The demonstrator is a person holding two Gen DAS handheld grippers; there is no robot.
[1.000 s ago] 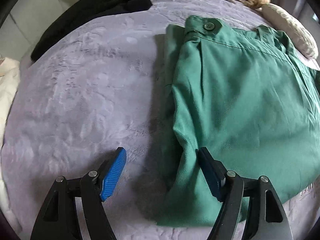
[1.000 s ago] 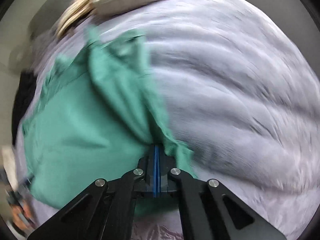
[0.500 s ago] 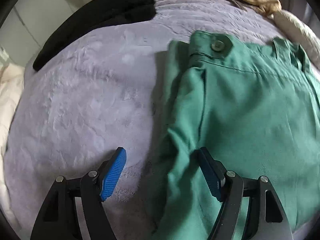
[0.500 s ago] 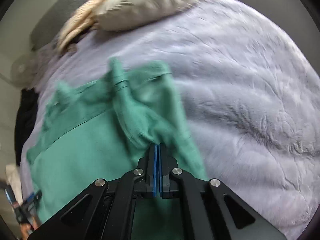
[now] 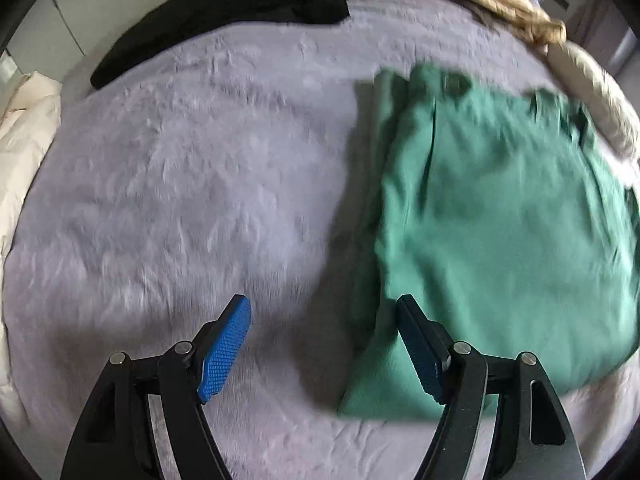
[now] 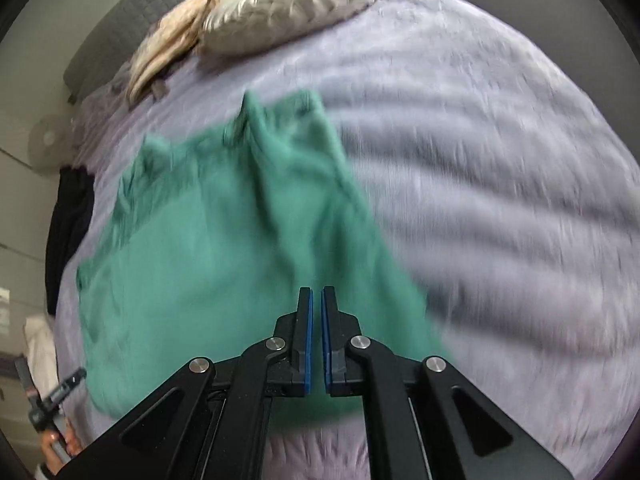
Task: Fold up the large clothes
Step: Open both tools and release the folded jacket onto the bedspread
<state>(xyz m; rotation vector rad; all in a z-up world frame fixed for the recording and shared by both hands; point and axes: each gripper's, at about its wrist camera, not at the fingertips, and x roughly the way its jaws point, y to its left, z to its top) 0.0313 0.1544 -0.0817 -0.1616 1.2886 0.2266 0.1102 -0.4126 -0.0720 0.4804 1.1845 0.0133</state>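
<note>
Covering everything: a lilac plush bedspread (image 5: 192, 184). Lying folded on it, right of centre in the left wrist view, green trousers (image 5: 492, 216) (button end farthest away). Hovering wide open at the trousers' near left edge, gripping nothing: left gripper (image 5: 322, 344). Hanging above the cloth with a narrow gap showing between the pads, nothing pinched: right gripper (image 6: 316, 312).
</note>
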